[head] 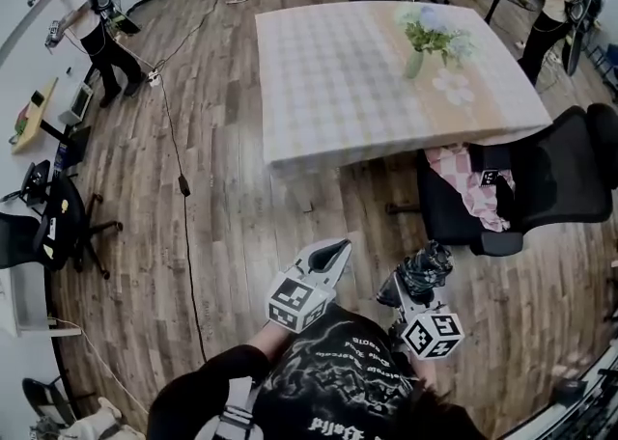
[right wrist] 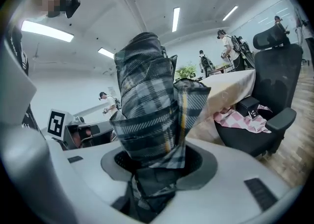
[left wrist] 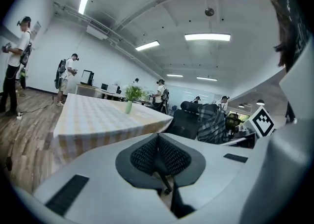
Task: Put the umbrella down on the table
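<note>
A folded grey plaid umbrella (right wrist: 152, 100) stands up between the jaws of my right gripper (right wrist: 152, 164), which is shut on its lower end. In the head view the umbrella (head: 426, 268) sticks out ahead of the right gripper (head: 411, 295), over the wooden floor and short of the table (head: 338, 81). The table wears a pale checked cloth. My left gripper (head: 333, 254) is alongside, to the left; its pads meet with nothing between them (left wrist: 158, 152). From the left gripper view the umbrella (left wrist: 211, 122) shows at the right.
A vase of flowers (head: 425, 42) stands on the table's right half. A black office chair (head: 550, 187) with a pink checked cloth (head: 468, 187) sits at the table's near right corner. A cable (head: 183, 187) runs across the floor at left. People stand around the room's edges.
</note>
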The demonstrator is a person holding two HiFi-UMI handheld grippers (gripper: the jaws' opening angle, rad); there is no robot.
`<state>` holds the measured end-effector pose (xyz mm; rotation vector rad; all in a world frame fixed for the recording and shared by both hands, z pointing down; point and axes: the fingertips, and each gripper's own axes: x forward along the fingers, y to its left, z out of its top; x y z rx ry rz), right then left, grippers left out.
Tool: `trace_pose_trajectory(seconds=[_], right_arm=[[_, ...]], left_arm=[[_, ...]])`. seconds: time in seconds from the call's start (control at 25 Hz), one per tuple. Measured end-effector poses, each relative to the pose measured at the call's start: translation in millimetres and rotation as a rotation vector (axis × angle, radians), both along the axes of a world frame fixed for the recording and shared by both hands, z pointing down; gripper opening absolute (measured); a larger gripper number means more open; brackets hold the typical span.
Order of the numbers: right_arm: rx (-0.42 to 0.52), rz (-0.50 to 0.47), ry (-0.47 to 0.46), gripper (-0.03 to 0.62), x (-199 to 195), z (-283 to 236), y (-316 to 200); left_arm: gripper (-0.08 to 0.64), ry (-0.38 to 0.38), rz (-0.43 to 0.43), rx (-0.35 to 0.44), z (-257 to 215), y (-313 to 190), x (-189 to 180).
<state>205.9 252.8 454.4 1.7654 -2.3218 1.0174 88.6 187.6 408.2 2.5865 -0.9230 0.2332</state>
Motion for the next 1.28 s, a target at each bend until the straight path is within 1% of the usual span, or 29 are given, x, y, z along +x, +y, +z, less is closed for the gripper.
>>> trace_pose_trajectory(seconds=[0.12, 0.32, 0.56, 0.64, 0.84, 1.08, 1.28], right_arm=[[0.0, -0.006, 0.004, 0.202, -4, 2, -7], [-0.011, 0.014, 0.016, 0.212, -4, 8, -17], [-0.013, 0.02, 0.05, 0.215, -18, 8, -38], [-0.02, 0.02, 0.04, 0.215, -23, 11, -46], [-0.029, 0.053, -0.024, 0.215, -39, 14, -65], [-0.004, 0.068, 0.011, 0.215, -58, 11, -79], [-0.025, 0.093, 0.016, 0.215, -69, 16, -78]], left_arm=[[0.02, -0.002, -0.015, -0.006, 6, -5, -5], [0.02, -0.015, -0.027, -0.01, 14, -18, -11], [0.02, -0.037, -0.024, -0.002, 14, -39, -31], [0.02, -0.046, -0.015, 0.001, 15, -48, -34], [0.02, -0.056, 0.012, 0.005, 16, -66, -51], [0.02, -0.065, 0.054, 0.005, 22, -86, -66], [0.02, -0.054, 0.062, -0.003, 27, -94, -73]])
